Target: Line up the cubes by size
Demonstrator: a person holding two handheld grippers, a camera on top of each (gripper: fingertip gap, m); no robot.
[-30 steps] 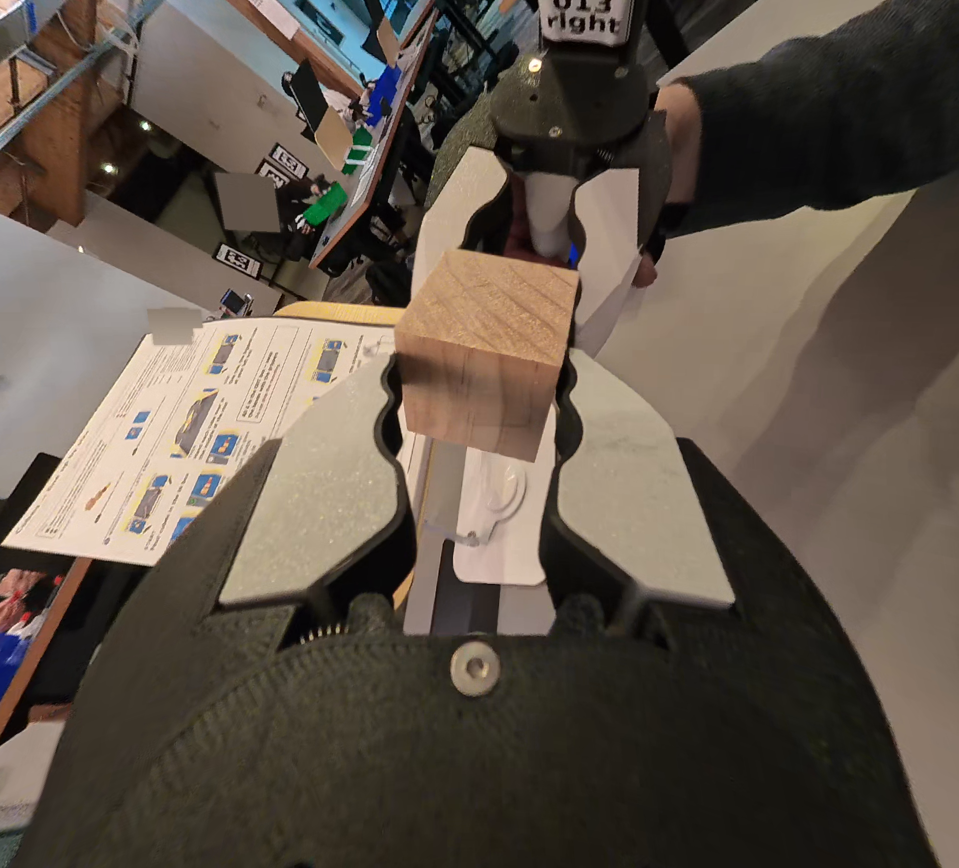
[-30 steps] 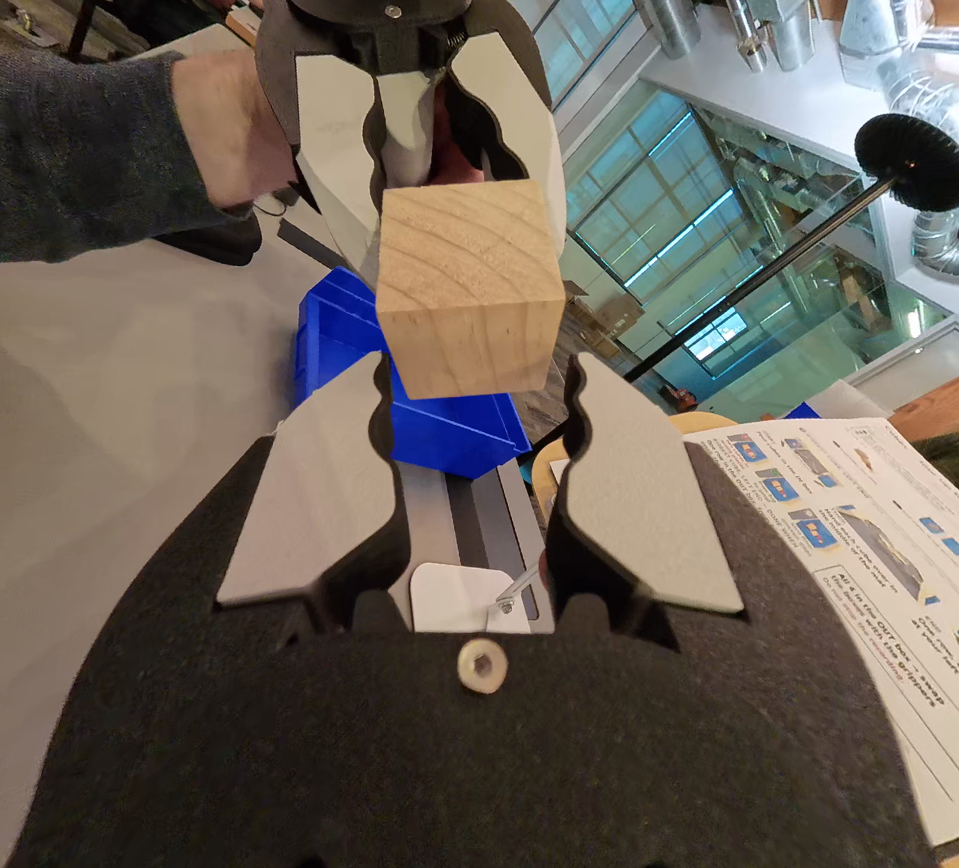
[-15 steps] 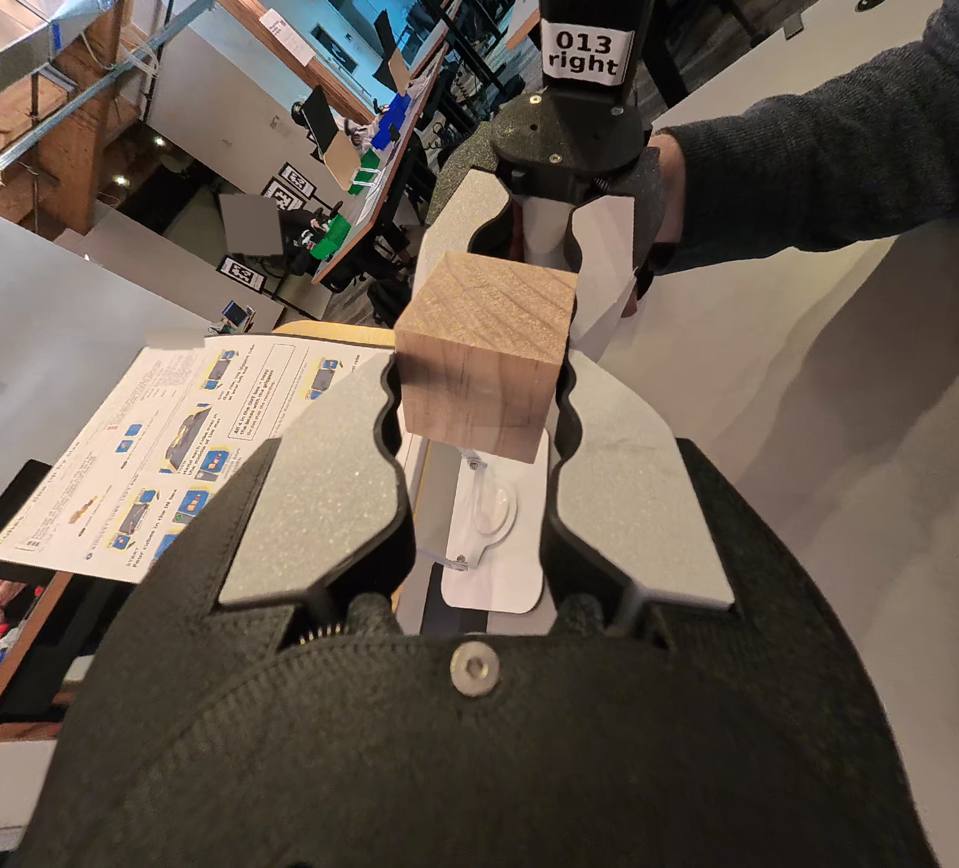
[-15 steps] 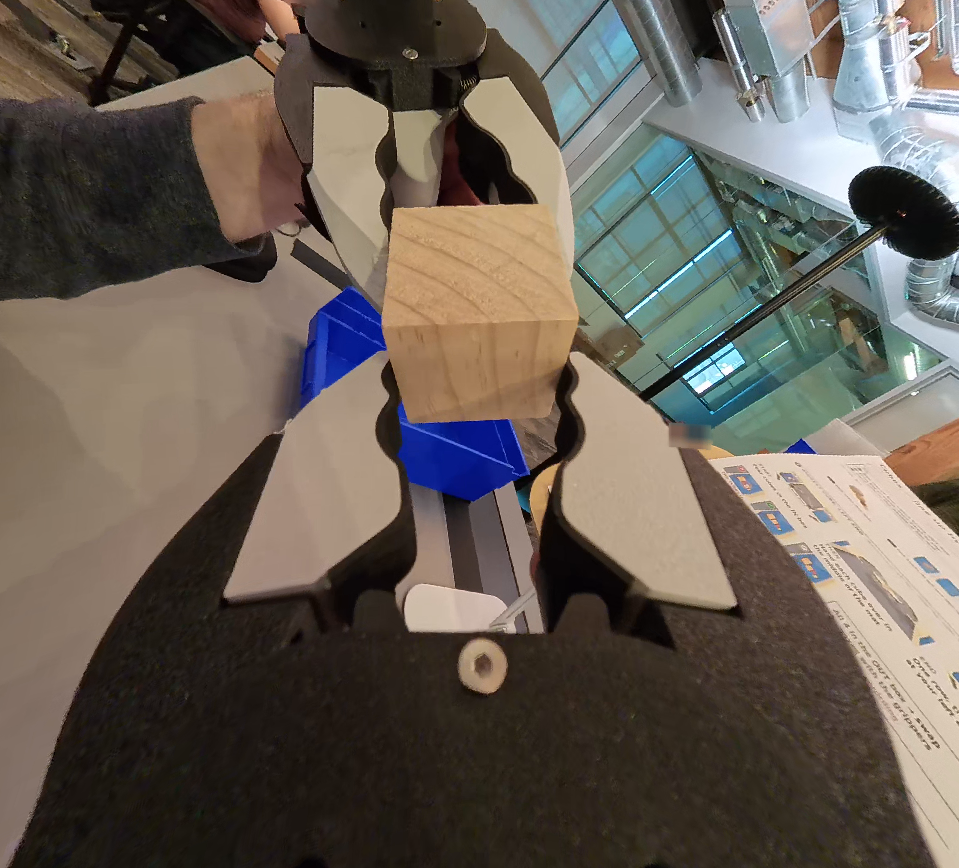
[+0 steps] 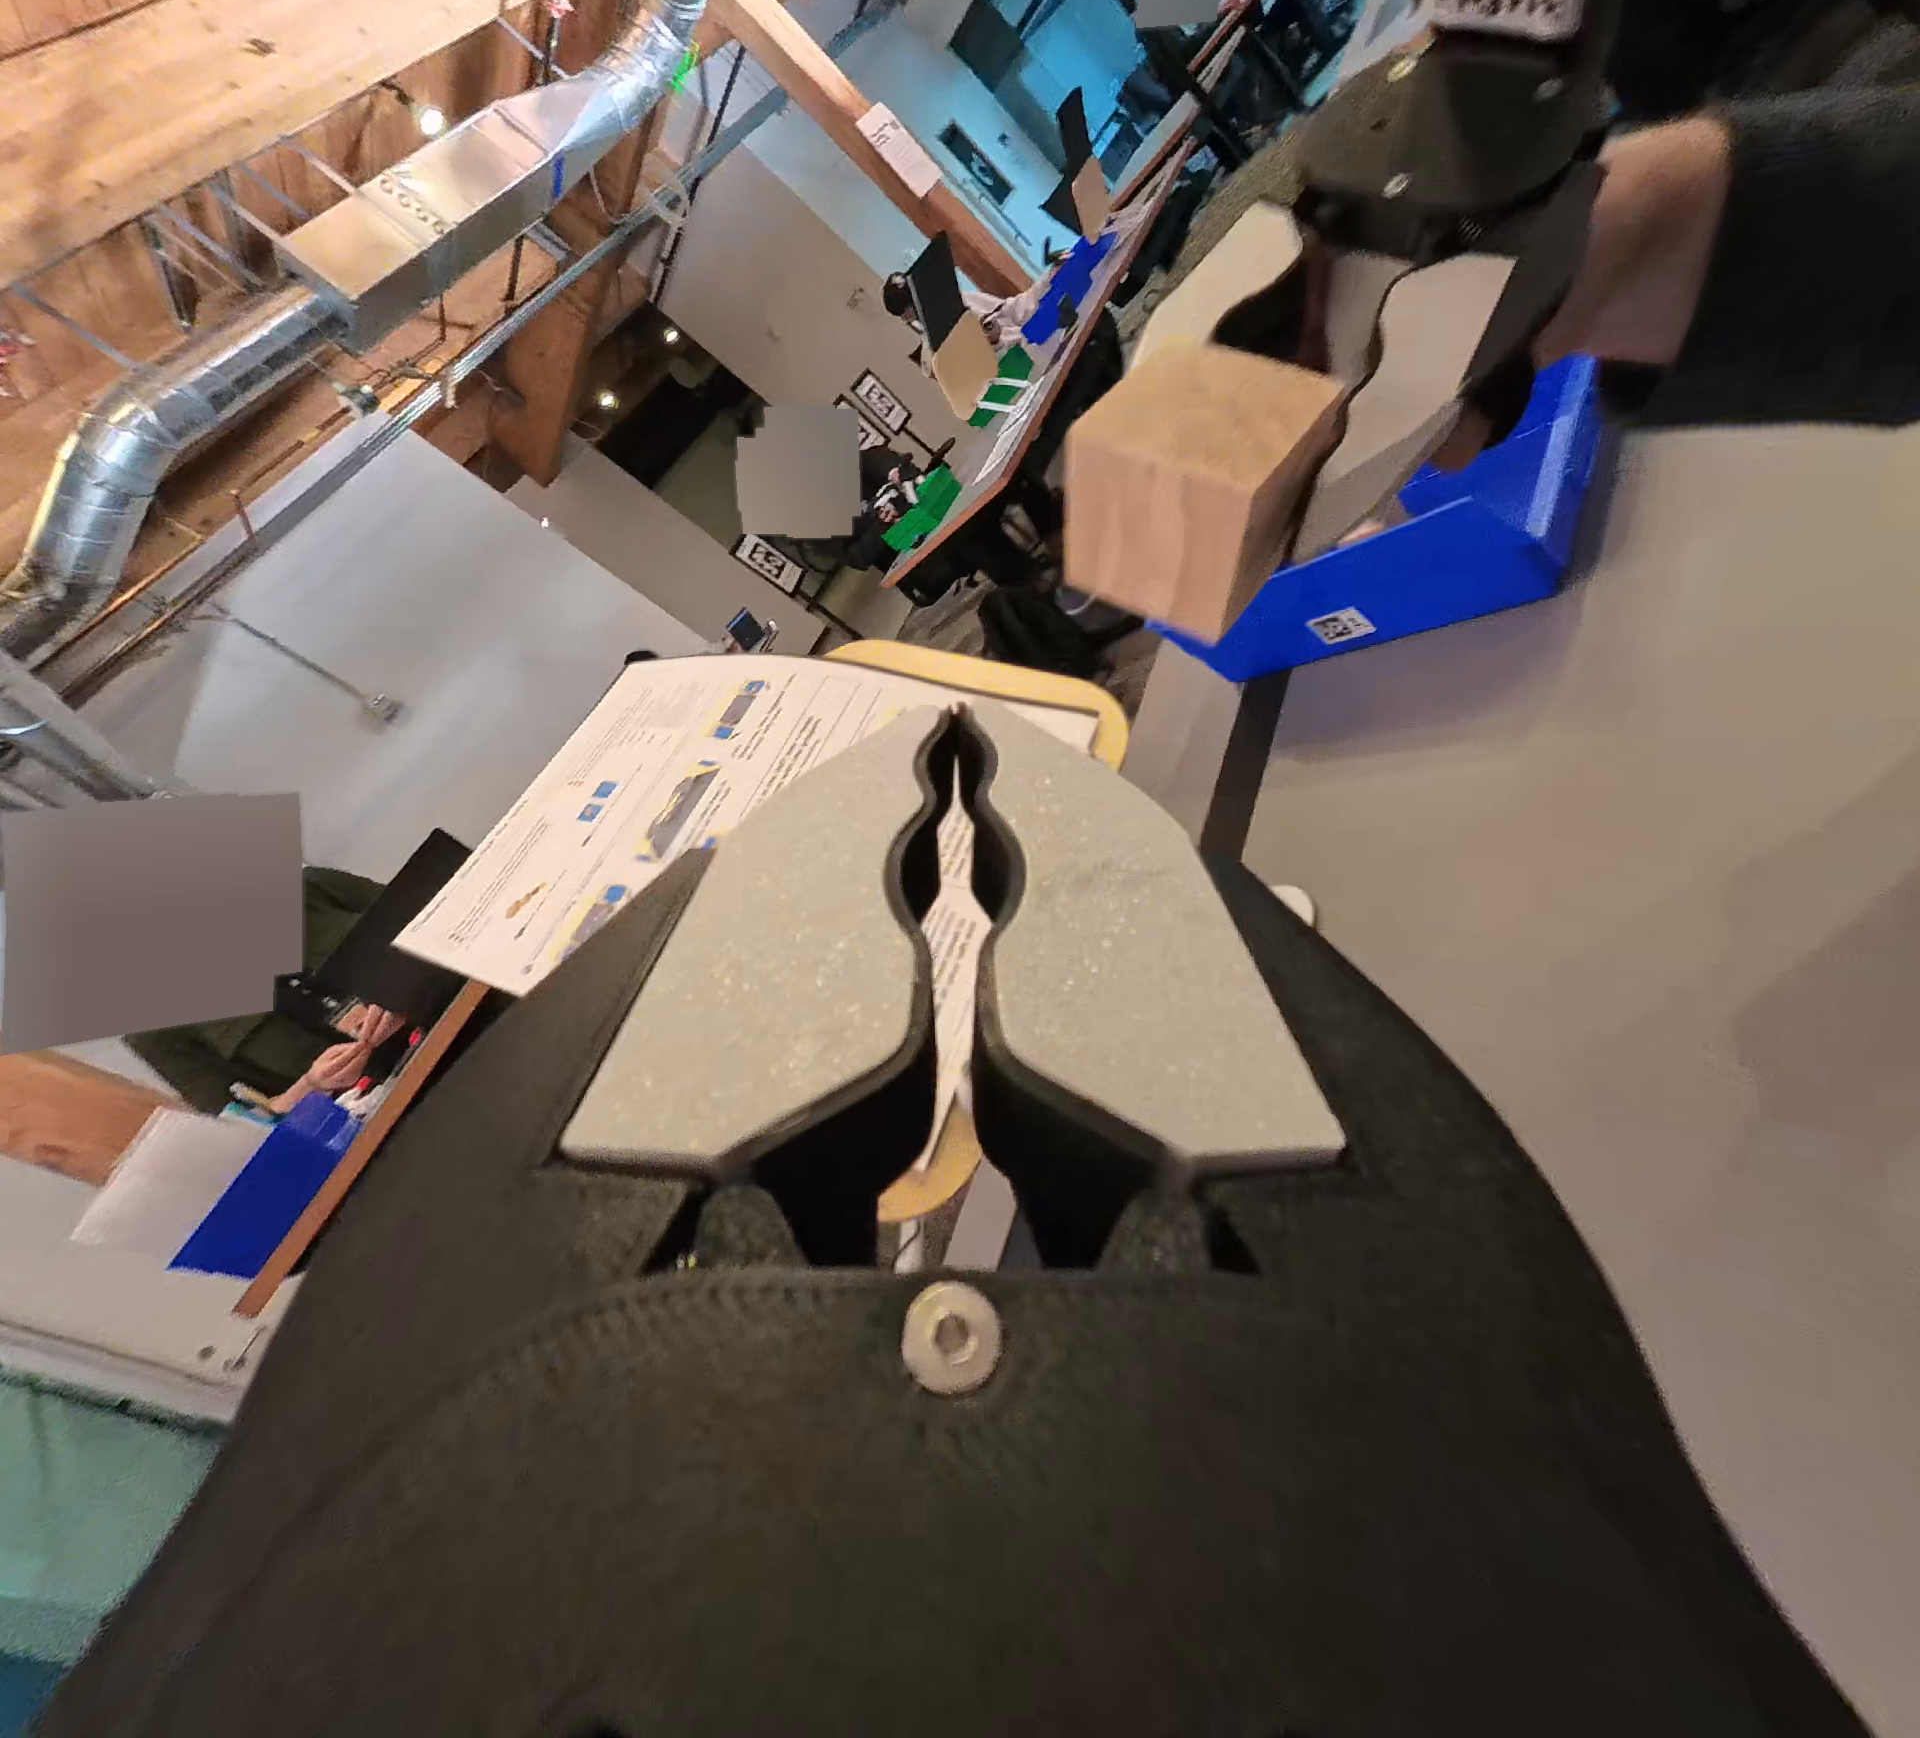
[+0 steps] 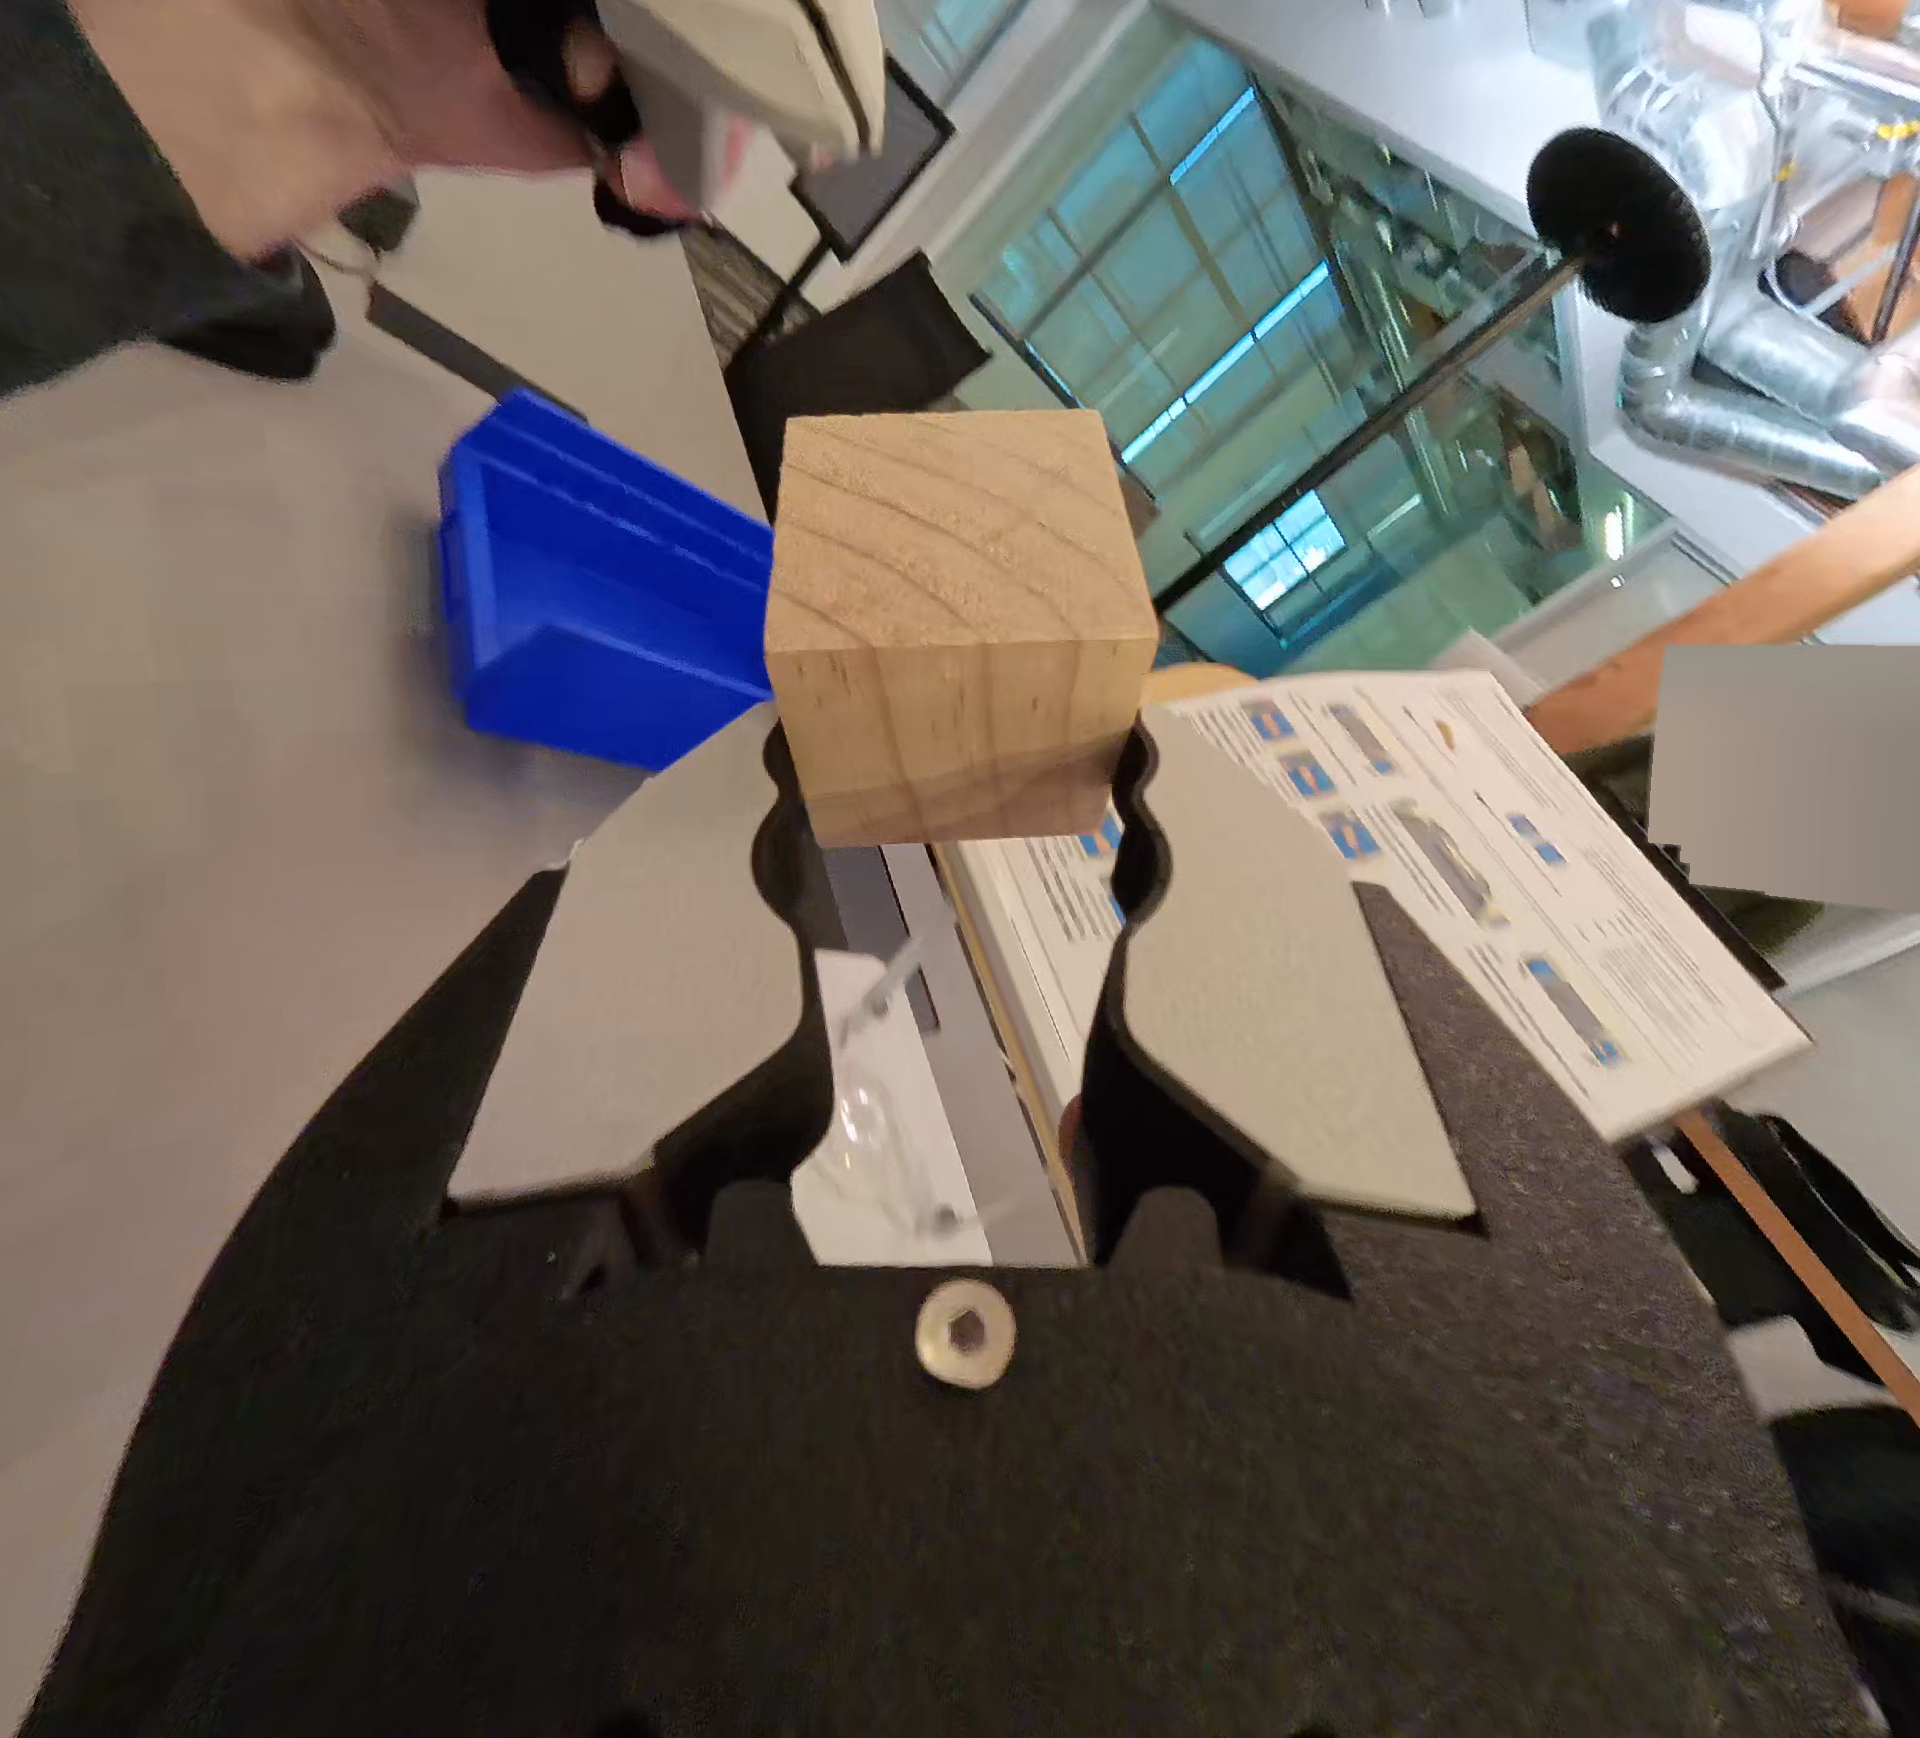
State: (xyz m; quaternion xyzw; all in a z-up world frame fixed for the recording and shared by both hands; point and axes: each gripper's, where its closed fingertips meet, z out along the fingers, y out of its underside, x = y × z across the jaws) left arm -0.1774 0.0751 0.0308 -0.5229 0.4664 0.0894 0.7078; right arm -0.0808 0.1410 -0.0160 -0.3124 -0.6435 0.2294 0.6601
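Cube (image 6: 956,628) grain shows rightward; left gripper's (image 5: 954,722) meeting tips show leftward.

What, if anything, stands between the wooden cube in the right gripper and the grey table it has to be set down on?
Nothing visible does. The right gripper holds the wooden cube in the air over the grey table. The blue bin sits off to one side, and the left gripper, shut and empty, is clear of it.
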